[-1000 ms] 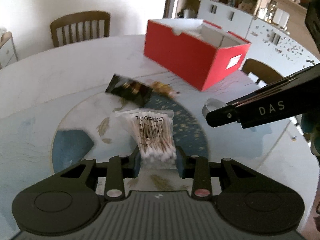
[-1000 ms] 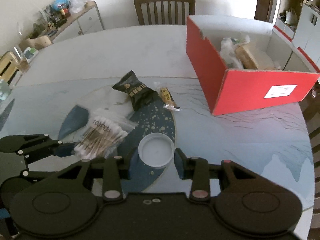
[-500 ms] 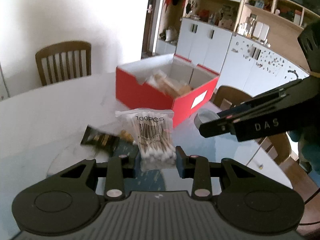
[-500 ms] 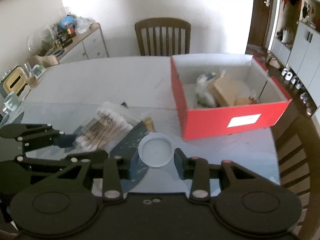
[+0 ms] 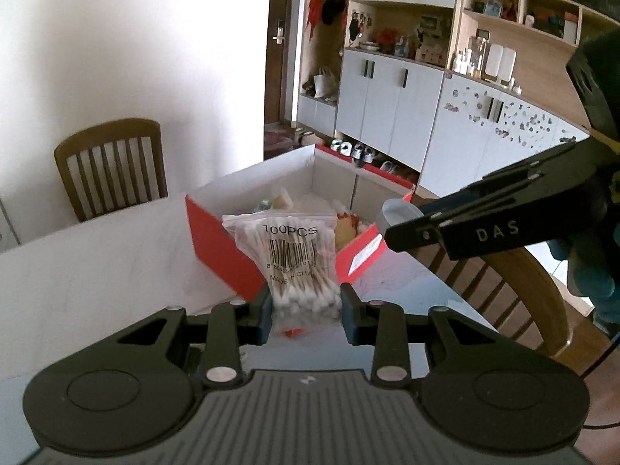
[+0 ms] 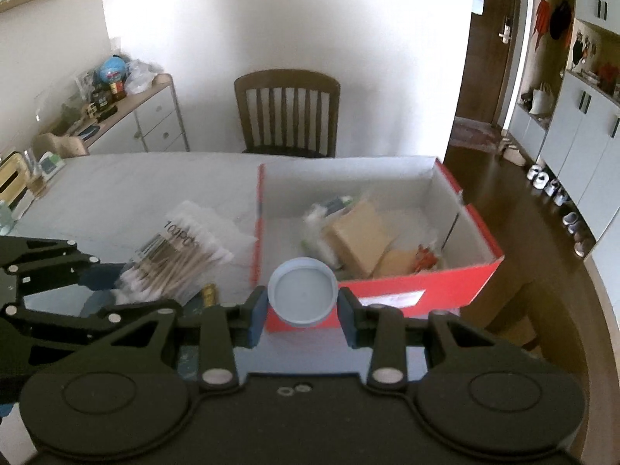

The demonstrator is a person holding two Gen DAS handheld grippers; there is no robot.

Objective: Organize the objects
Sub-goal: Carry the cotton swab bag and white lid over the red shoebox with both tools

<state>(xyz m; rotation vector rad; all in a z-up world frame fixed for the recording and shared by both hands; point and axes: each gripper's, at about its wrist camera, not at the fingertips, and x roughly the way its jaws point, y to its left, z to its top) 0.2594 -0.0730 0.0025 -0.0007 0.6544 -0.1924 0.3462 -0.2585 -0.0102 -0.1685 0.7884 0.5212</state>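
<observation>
Left gripper [image 5: 304,310]: jaws narrow, clamped on the lower end of a clear bag of cotton swabs [image 5: 296,259], bag held upright, clear of the surface [image 5: 97,267], in front of the red box [image 5: 228,240]. Right gripper [image 6: 302,312]: jaws narrow, pinching a round white lid [image 6: 302,290] by its rim, held at the near wall of the red box. Box open-topped, on the surface's right part, with a brown carton [image 6: 360,234] and other packets inside. Small gold packet [image 6: 209,293] on the surface left of the box. Wooden chair [image 6: 286,110] at the far side.
</observation>
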